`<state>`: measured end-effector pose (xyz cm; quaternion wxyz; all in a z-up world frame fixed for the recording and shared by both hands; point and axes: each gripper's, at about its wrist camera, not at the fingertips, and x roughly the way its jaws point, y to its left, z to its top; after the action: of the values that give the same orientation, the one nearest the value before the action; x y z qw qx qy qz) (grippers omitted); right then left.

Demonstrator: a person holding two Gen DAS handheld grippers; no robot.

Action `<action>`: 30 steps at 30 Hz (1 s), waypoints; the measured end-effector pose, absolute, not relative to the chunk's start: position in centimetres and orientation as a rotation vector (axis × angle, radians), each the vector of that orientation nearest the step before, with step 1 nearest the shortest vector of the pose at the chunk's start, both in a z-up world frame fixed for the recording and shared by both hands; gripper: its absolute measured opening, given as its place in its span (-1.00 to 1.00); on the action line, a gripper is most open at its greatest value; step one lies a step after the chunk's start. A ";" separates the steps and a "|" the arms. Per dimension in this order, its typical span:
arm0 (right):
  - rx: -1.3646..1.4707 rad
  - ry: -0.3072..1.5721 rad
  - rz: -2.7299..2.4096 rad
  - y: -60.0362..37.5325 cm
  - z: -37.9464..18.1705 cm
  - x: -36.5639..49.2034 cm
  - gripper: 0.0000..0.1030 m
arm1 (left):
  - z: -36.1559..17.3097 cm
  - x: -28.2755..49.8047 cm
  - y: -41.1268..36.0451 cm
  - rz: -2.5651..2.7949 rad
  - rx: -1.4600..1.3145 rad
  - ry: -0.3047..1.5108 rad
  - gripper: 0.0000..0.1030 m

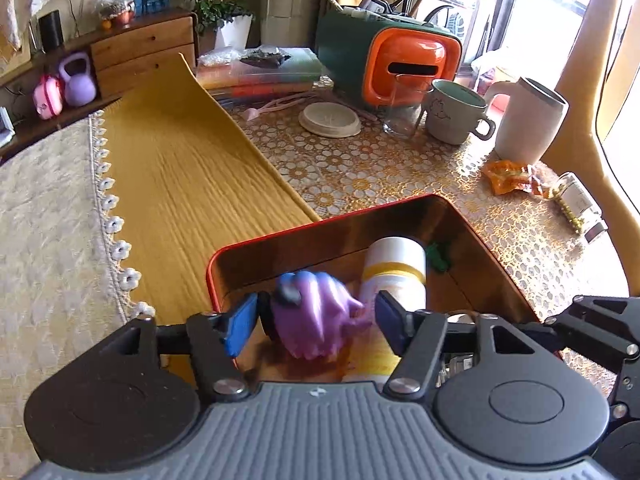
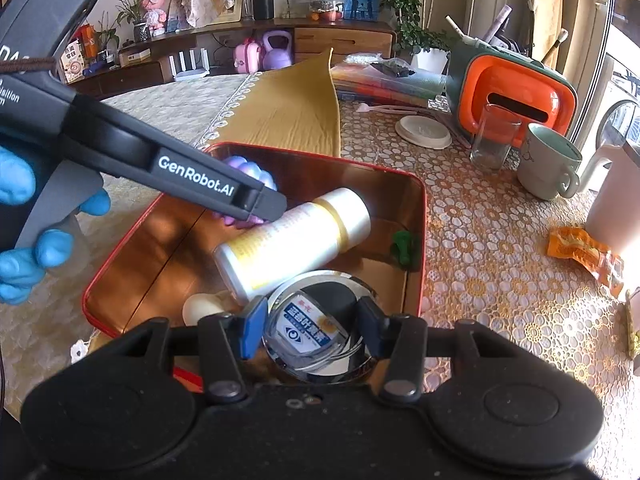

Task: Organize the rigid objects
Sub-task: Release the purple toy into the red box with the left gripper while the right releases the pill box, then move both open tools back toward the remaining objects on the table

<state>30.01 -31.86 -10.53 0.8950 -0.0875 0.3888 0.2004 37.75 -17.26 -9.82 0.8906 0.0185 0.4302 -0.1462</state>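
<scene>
A red-rimmed metal tin with a coppery interior sits on the surface, partly on a yellow cloth and partly on a gold floral-patterned cover. Over the tin's left side, the left hand-held gripper has its blue pads spread wide, with a purple ridged toy blurred between them; whether either pad touches the toy cannot be told. In the right wrist view the same left hand-held gripper reaches in from the left, gripped by a hand in a blue glove, with the purple ridged toy showing behind its tip.

Lying on its side inside the tin, a white and yellow bottle points its cap toward the far right corner. A small green figure rests against the tin's right wall, just beyond the bottle's cap. At the tin's near edge, a round mirrored case with a blue-and-white label sits between the spread fingers of the right hand-held gripper, which stands open. A pale egg-shaped object lies just left of the case.

Toward the surface's far edge stand an orange and green box, a clear glass, a mug and a white lid.
</scene>
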 end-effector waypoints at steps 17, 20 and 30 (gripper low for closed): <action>-0.159 0.775 0.397 -32.0 -8.5 28.4 0.33 | -7.8 33.7 -16.4 -0.338 0.083 0.841 0.33; -0.161 0.762 0.399 -31.8 -7.7 27.6 0.37 | -6.8 32.4 -15.7 -0.350 0.083 0.820 0.35; -0.161 0.713 0.438 -29.4 -4.5 24.7 0.48 | -3.3 27.3 -11.3 -0.333 0.049 0.754 0.47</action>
<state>24.74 -29.44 -4.51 0.9107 -0.0779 0.3458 0.2122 27.28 -11.35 -3.27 0.9159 0.0237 0.3666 -0.1619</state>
